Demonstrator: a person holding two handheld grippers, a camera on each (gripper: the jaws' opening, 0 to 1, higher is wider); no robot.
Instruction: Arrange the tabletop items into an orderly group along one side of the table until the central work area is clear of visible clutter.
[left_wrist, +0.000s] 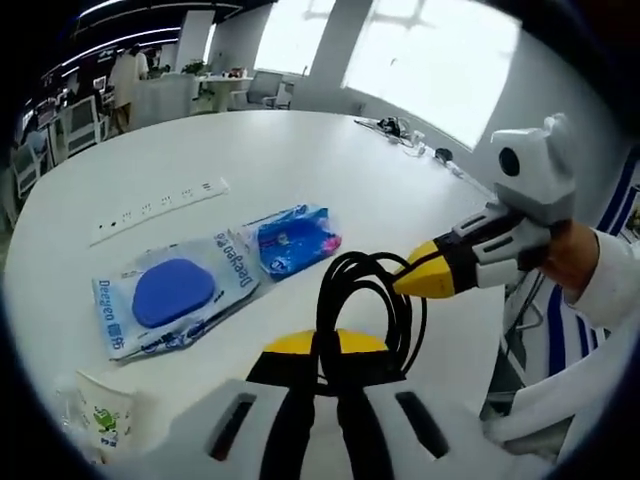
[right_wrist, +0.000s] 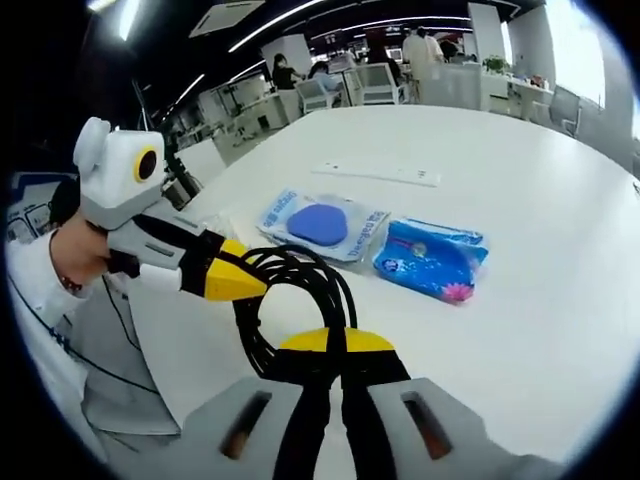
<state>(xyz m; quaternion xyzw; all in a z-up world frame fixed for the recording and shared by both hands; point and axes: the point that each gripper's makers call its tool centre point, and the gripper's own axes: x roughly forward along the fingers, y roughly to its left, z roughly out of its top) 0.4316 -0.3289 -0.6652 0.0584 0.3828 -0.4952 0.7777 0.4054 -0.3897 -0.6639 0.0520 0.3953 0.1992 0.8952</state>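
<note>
Paper cup (left_wrist: 100, 415) appears in left gripper view.

White-bodied tongs (left_wrist: 325, 350) with black jaws and yellow tips; white sleeves (left_wrist: 612, 285).

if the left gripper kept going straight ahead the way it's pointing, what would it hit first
Probably the blue snack packet on the white table, though depth is unclear. The left gripper is already shut on the black cable, which the right gripper also pinches.

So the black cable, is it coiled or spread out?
Coiled. The black cable hangs in bunched loops, with the left gripper and the right gripper both shut on it, above the table.
</note>
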